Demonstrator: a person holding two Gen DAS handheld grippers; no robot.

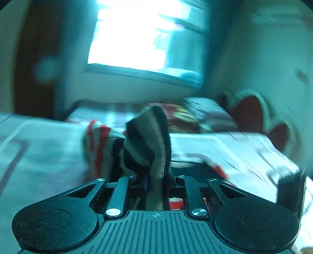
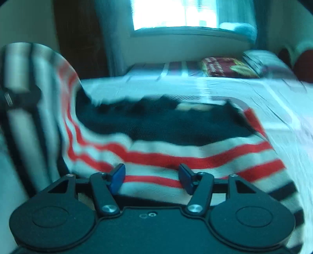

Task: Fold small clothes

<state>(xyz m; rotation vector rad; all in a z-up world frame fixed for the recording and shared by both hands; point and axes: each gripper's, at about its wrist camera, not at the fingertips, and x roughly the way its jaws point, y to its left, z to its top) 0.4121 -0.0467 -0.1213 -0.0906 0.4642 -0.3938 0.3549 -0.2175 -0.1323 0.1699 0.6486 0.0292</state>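
Note:
A small striped knit garment (image 2: 176,148), with red, white and black bands, lies on the white bedsheet (image 2: 244,93). My left gripper (image 1: 155,181) is shut on a bunched black-and-beige part of the striped garment (image 1: 150,136) and holds it lifted above the bed. My right gripper (image 2: 151,176) is open, its blue pads (image 2: 117,175) spread just above the near red-striped edge, with nothing between them. The lifted part of the garment and the left gripper (image 2: 11,97) show at the far left of the right wrist view. Both views are motion-blurred.
A bright window (image 2: 174,13) is on the far wall. A red and yellow patterned pillow (image 2: 228,67) and a grey-white pillow (image 2: 262,58) lie at the head of the bed. A red cushion (image 1: 250,115) stands at the right. A dark wooden door (image 1: 35,58) is at the left.

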